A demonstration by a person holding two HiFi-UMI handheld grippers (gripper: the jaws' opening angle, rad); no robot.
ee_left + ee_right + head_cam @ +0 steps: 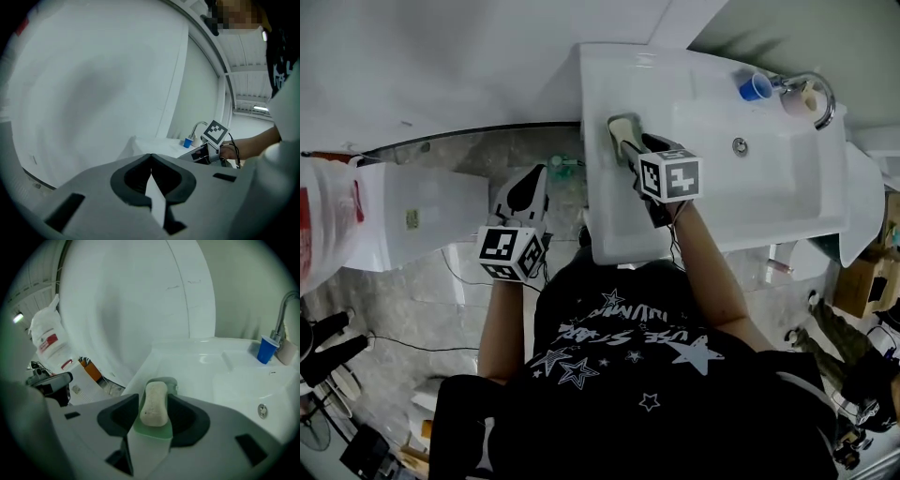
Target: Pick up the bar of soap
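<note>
A pale bar of soap (155, 404) lies on a green soap dish (161, 430) at the near left corner of the white sink (769, 197). My right gripper (155, 409) reaches over that corner, a jaw on each side of the soap. The pads stand close to its sides, with a thin strip of green showing on both sides. In the head view the soap dish (623, 129) shows just beyond the right gripper (630, 152). My left gripper (528, 192) hangs beside the sink over the floor, its jaws (151, 157) shut on nothing.
A blue cup (756, 86) and a chrome tap (817, 92) stand at the sink's far right. The drain (739, 145) lies in the basin. A white unit (431, 216) and a white plastic bag (323, 225) stand at the left. Cables lie on the tiled floor.
</note>
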